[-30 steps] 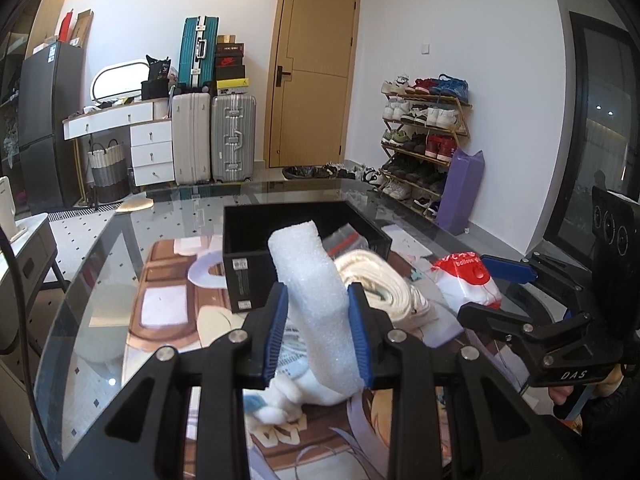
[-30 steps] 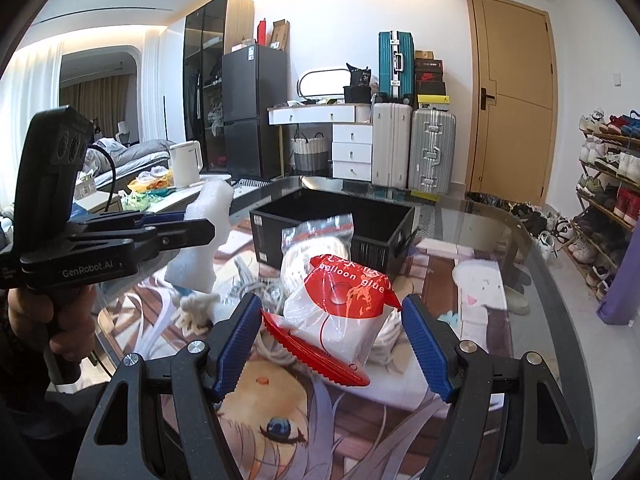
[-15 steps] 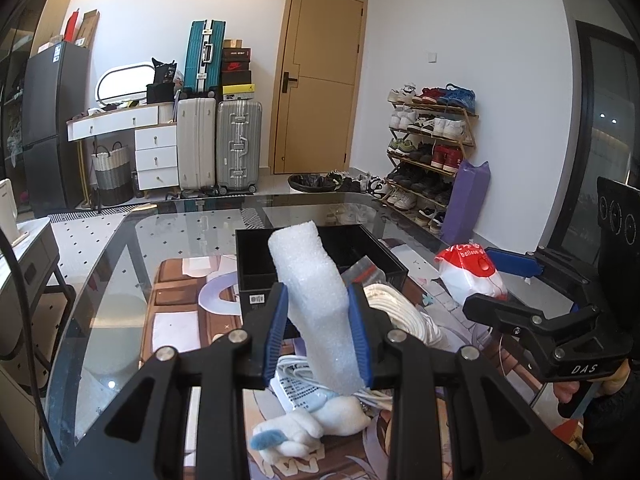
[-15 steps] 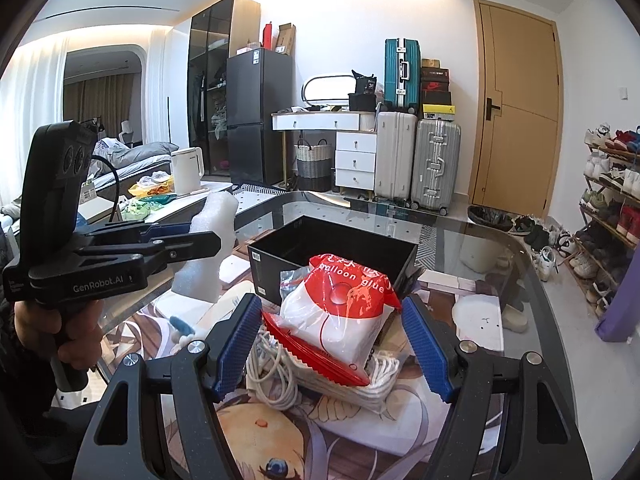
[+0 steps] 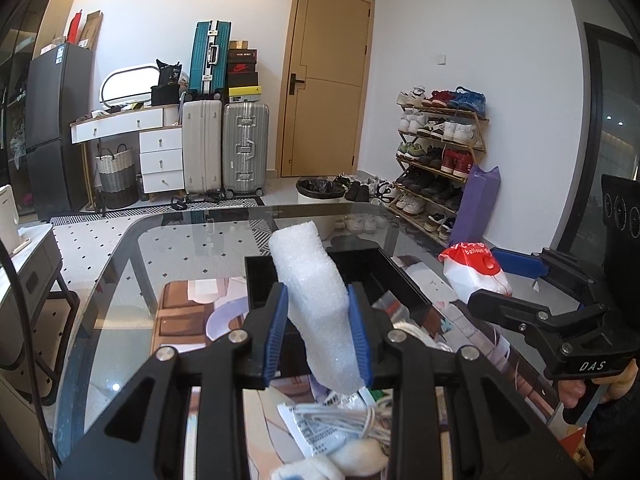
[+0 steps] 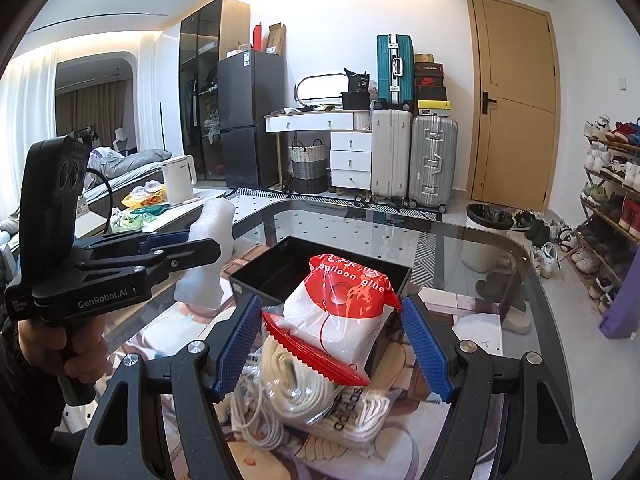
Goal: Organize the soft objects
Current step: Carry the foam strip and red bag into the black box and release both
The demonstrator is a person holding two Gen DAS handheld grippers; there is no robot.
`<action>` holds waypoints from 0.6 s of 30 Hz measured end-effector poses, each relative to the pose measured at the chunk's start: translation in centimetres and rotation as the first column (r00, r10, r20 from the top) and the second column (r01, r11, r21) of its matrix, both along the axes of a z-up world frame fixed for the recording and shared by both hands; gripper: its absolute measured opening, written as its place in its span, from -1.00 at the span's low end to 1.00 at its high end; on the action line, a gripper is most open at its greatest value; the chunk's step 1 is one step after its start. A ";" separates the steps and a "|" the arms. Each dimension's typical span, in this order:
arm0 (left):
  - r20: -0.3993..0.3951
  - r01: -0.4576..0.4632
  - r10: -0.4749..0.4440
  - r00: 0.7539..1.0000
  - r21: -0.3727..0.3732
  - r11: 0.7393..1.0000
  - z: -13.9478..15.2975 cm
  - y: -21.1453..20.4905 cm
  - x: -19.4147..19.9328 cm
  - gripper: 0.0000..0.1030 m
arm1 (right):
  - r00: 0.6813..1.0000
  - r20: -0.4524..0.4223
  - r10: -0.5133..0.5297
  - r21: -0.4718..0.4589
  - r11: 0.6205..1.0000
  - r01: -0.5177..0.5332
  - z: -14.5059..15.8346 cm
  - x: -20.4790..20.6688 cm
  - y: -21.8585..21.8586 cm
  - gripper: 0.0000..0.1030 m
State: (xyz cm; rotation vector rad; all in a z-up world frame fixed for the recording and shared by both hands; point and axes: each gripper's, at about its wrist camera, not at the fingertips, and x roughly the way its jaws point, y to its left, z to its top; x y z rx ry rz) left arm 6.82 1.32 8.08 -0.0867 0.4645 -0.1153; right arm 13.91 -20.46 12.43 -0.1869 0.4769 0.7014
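Now | left claw (image 5: 316,334) pinching foam block (image 5: 310,300) | right claw (image 6: 332,344) cradling glue bag (image 6: 340,308) | black box (image 6: 280,268) interior unclear

Two grippers in play: the left gripper (image 5: 316,334) and the right gripper (image 6: 330,346). One white foam block (image 5: 310,292), one red-and-white balloon glue bag (image 6: 340,312), one black box (image 6: 296,266) toward the glass table's (image 5: 192,248) far edge. Two bagged cord bundles (image 6: 320,404) near the near edge. Three suitcases (image 6: 432,156) behind, one door (image 6: 514,100), one shoe rack (image 5: 440,160).
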 end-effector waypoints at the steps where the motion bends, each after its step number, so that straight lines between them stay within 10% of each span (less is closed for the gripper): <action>1: -0.001 0.001 -0.001 1.000 -0.001 1.000 0.0 -0.1 0.3 -0.44 | 1.000 0.000 0.001 -0.002 1.000 -0.001 0.1 0.4 0.0 0.43; 18: -0.046 -0.007 0.006 0.999 -0.008 1.000 -0.6 0.5 5.8 -0.44 | 1.000 -0.016 0.003 -0.026 1.000 -0.003 -0.2 6.1 2.6 0.43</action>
